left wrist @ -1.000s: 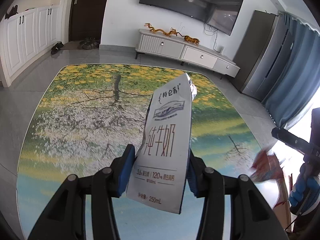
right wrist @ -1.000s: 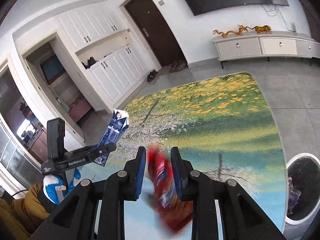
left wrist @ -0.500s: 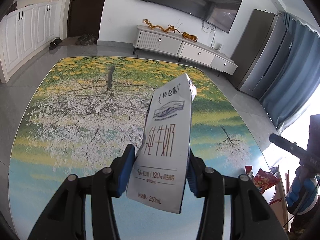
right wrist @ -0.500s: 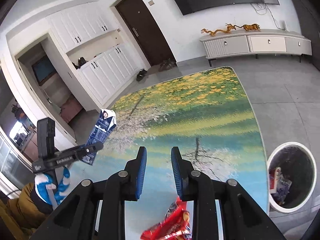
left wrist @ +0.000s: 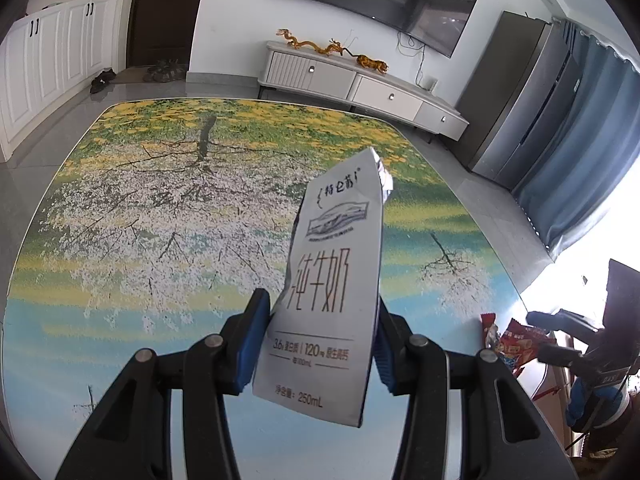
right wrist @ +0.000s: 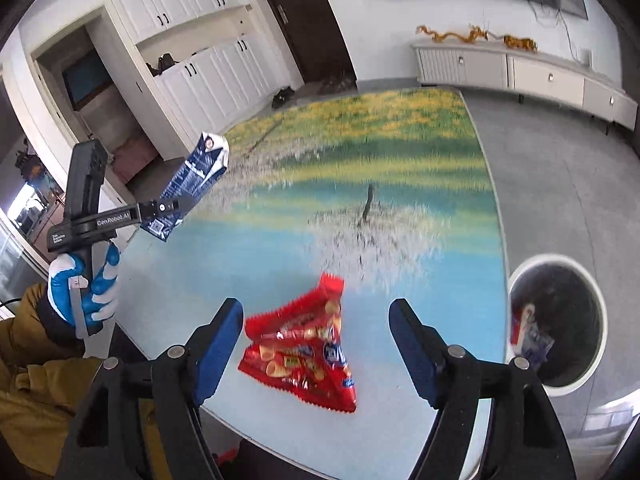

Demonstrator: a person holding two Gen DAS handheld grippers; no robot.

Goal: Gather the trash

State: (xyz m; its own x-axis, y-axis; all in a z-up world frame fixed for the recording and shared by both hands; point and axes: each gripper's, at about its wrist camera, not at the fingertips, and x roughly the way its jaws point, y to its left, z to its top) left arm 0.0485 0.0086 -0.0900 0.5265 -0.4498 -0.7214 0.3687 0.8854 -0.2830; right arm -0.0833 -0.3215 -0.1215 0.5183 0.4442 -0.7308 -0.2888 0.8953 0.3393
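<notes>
My left gripper (left wrist: 318, 340) is shut on a white 250 mL milk carton (left wrist: 332, 292) and holds it upright above the table; the carton's blue side (right wrist: 192, 184) shows in the right wrist view. My right gripper (right wrist: 316, 344) is open wide, just above a red snack wrapper (right wrist: 304, 356) that lies flat on the table near its front edge. The wrapper also shows in the left wrist view (left wrist: 516, 344), with the right gripper beside it. A white round trash bin (right wrist: 560, 320) with trash inside stands on the floor right of the table.
The table (right wrist: 400, 184) has a printed landscape top with rounded corners. A white TV cabinet (left wrist: 360, 84) and a wall TV are beyond it. White cupboards (right wrist: 208, 80) line the left wall. Blue curtains (left wrist: 580, 152) hang at the right.
My right gripper let go of the red wrapper, which dropped onto the table, and its jaws opened wide over it. My left gripper still holds the carton, shifted slightly.
</notes>
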